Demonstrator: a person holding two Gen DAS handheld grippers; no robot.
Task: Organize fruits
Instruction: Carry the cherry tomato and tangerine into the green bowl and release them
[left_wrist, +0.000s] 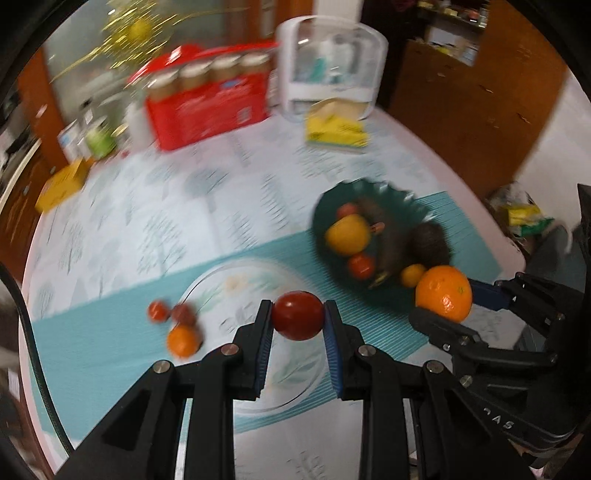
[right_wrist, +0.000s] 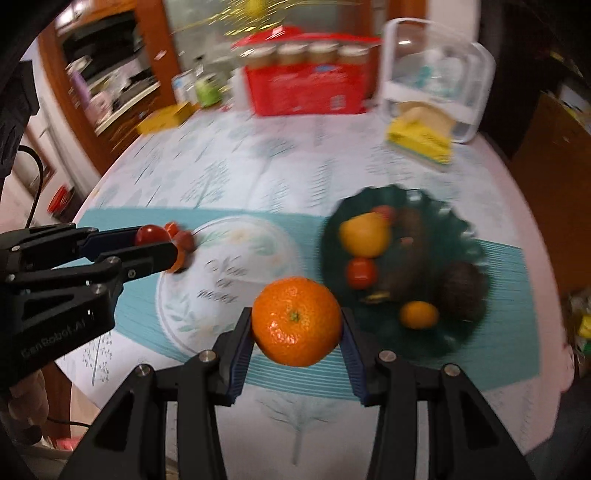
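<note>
My left gripper (left_wrist: 298, 315) is shut on a dark red tomato (left_wrist: 297, 315) and holds it above a clear glass plate (left_wrist: 221, 280). My right gripper (right_wrist: 296, 325) is shut on an orange mandarin (right_wrist: 296, 321), held above the teal mat between the glass plate (right_wrist: 221, 266) and a dark green bowl (right_wrist: 458, 332). The bowl (left_wrist: 406, 206) holds a yellow fruit (left_wrist: 348, 235), a red tomato, a small orange and dark brown fruits. A small tomato (left_wrist: 158, 311), a dark red fruit and a small orange (left_wrist: 182, 340) lie at the plate's left edge.
A red pack of jars (left_wrist: 210, 107), a clear plastic container (left_wrist: 332, 66), a yellow packet (left_wrist: 338, 129), small bottles and a yellow box (left_wrist: 61, 188) stand at the table's far side. The teal mat (left_wrist: 110, 332) lies on a tree-patterned cloth.
</note>
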